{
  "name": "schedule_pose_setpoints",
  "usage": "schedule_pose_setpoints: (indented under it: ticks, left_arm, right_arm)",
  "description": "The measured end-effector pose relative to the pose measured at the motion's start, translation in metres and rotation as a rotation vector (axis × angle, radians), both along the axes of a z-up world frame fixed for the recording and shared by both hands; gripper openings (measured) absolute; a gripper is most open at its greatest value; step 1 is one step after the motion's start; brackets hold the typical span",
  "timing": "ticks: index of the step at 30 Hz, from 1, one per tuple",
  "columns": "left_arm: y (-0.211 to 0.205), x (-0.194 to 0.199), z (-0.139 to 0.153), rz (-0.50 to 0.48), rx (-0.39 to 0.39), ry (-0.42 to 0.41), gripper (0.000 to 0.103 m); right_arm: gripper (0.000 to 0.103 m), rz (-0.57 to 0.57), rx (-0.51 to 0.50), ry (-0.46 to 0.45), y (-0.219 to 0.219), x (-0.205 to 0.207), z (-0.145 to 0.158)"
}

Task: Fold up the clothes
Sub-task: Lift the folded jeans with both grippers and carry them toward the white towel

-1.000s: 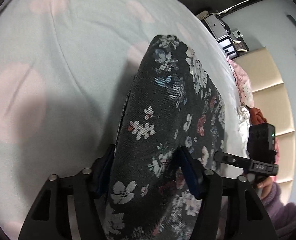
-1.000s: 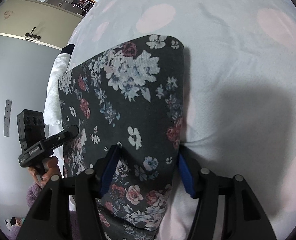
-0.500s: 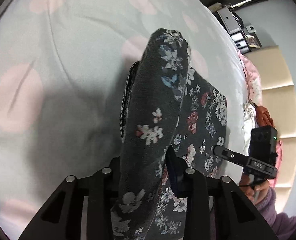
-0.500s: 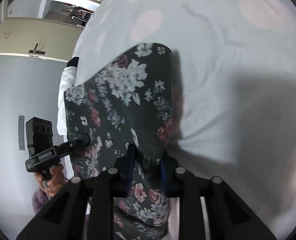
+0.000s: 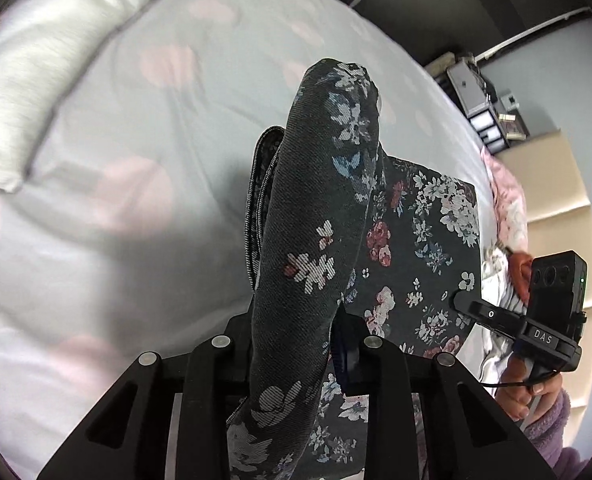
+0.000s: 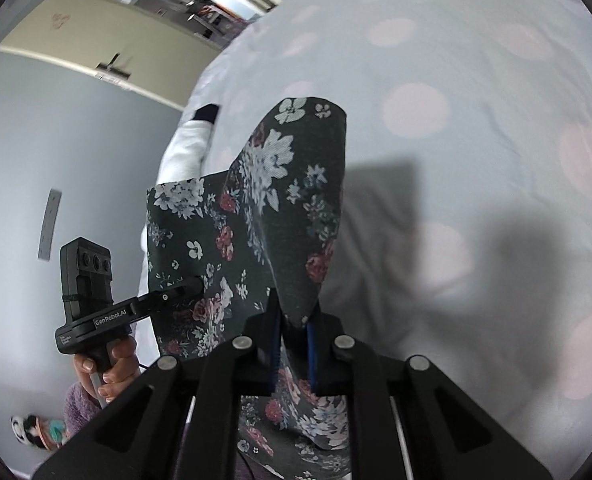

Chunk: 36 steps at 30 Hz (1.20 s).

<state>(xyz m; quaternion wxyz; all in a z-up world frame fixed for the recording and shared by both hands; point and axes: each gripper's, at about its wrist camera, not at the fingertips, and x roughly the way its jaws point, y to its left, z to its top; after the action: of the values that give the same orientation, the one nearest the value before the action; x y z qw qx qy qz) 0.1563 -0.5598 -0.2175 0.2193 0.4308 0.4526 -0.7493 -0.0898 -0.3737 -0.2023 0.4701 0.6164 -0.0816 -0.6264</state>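
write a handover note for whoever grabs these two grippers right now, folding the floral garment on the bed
Left gripper: jaws closing, pads pressing a thick bunched edge of the dark floral garment.
Right gripper: jaws closing, pinching the other near edge of the same garment.
Garment: near edge is raised off the polka-dot bedsheet; the far part lies flat on it. A white folded item lies further off on the bed.
Done: both edges gripped and raised.
Left: probably carry the held edge over the flat part, lay it down, release, then finish the fold.
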Motion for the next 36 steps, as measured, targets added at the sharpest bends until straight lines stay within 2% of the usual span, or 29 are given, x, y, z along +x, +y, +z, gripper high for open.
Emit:
schedule_pose_setpoints:
  ticks: [6, 10, 14, 17, 20, 27, 30, 36]
  left_arm:
    - [-0.023, 0.07, 0.039, 0.129, -0.002, 0.101, 0.029]
    - [-0.039, 0.121, 0.066, 0.221, -0.017, 0.157, 0.029]
    - [-0.05, 0.175, 0.089, 0.311, -0.048, 0.194, 0.029]
    - [-0.059, 0.219, 0.098, 0.447, -0.033, 0.234, 0.029]
    - [-0.063, 0.254, 0.099, 0.544, -0.028, 0.235, 0.029]
    - [-0.088, 0.251, 0.078, 0.685, -0.015, 0.214, 0.029]
    - [-0.105, 0.244, 0.067, 0.751, -0.037, 0.212, 0.029]
    - [-0.156, 0.209, 0.031, 0.822, -0.066, 0.215, 0.029]
  right_arm:
    - [0.009, 0.133, -0.017, 0.066, -0.06, 0.024, 0.061]
    - [0.009, 0.241, -0.022, 0.126, -0.115, 0.049, 0.104]
    - [0.009, 0.337, -0.032, 0.167, -0.167, 0.079, 0.134]
    - [0.009, 0.414, -0.038, 0.192, -0.208, 0.103, 0.15]
    - [0.009, 0.494, -0.019, 0.236, -0.251, 0.129, 0.16]
    - [0.009, 0.621, 0.068, 0.433, -0.344, 0.152, 0.164]
    - [0.009, 0.658, 0.082, 0.502, -0.383, 0.149, 0.16]
    - [0.009, 0.762, 0.092, 0.697, -0.47, 0.132, 0.145]
